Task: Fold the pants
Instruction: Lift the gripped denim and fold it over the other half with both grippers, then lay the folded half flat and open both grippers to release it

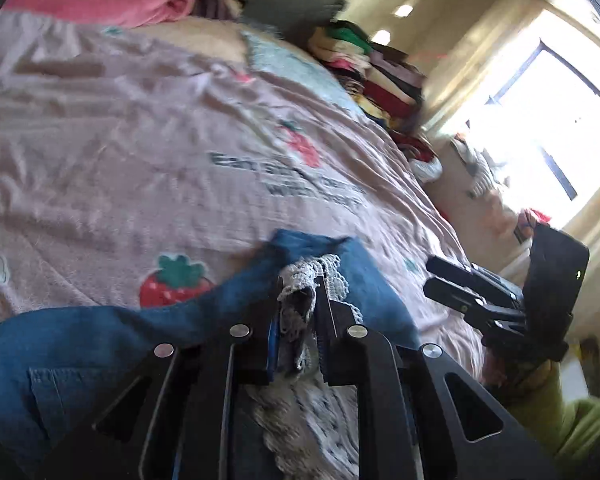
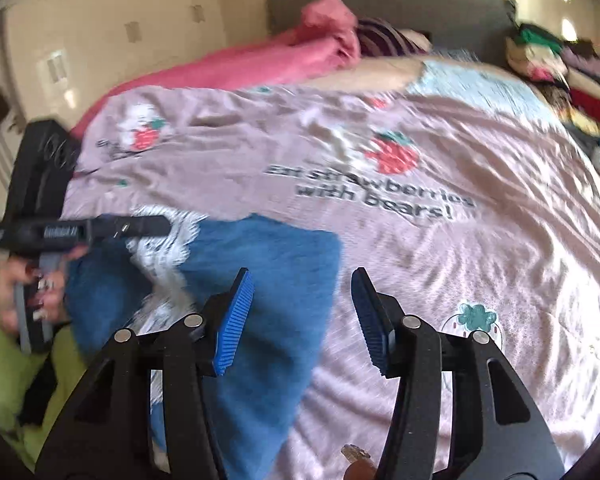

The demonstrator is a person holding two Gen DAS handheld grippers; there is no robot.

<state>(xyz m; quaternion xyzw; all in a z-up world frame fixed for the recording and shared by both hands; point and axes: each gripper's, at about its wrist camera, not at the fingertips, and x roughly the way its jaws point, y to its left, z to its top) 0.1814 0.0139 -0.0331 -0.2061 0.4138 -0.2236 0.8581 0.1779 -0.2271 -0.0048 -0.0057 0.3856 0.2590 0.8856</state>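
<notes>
The left claw [image 1: 296, 304] is clamping the lace-trimmed hem of the blue denim pants [image 2: 268, 280], lying bunched at seven o'clock on the strawberry-print bedspread [image 2: 440, 248], while the right claw [image 2: 302, 320] is hovering apart, holding nothing, so folding looks barely begun.

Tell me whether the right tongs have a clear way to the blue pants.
Probably yes: the right tongs are open just above the blue pants, with nothing between; the left tongs grip the lace edge farther left.

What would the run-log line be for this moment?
left gripper: shut on pants' lace trim | right gripper: open, holding nothing, beside pants | blue pants: bunched on pink strawberry bedspread | fold: unfinished
</notes>
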